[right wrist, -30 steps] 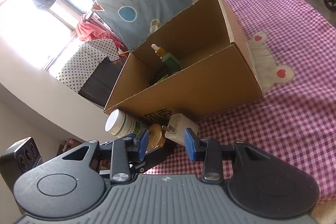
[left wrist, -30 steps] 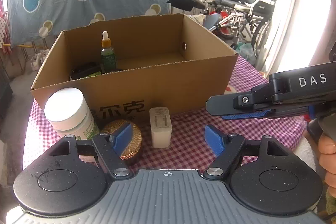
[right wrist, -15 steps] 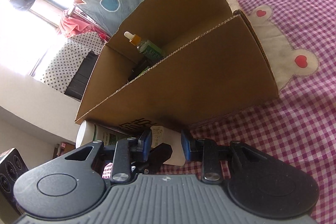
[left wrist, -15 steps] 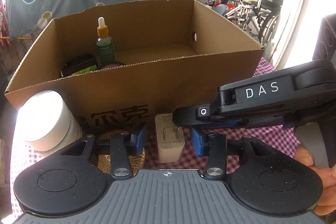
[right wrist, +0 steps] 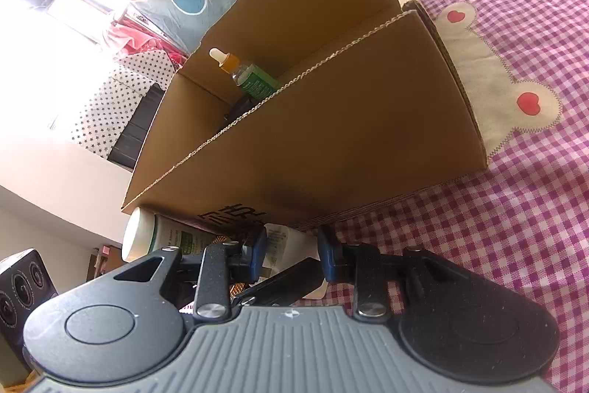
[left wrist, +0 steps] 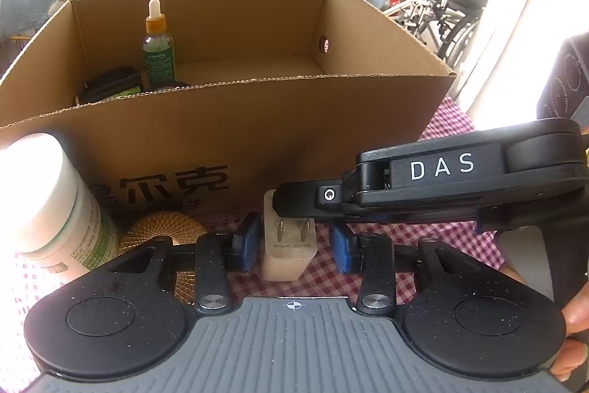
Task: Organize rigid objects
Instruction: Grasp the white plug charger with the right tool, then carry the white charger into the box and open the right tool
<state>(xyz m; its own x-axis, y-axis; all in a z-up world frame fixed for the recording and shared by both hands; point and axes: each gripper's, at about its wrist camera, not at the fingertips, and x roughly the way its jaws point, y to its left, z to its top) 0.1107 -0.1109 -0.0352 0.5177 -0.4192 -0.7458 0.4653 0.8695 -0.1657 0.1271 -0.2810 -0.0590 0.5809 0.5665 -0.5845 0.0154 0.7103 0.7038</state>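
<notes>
Left wrist view: left tongs (left wrist: 292,242) are closing around the light, stiff charger (left wrist: 289,251), flat sides untouched; right tongs (right wrist: 291,245) seemingly pinching it.

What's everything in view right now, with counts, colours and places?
cardboard box: 1, brown, on the checked cloth
dropper bottle: 1, green, upright inside the box, left
dark item: 1, black, inside the box beside the bottle
jar: 1, white, before the box, left
round tin: 1, gold, beside the jar
charger: 1, white, before the box
checked cloth: 1, pink-white, under everything
left gripper: 1, black, jaws closing around the charger, not yet pressing
right gripper: 1, black, jaws gripping the charger
hand: 1, right edge, holding right gripper
</notes>
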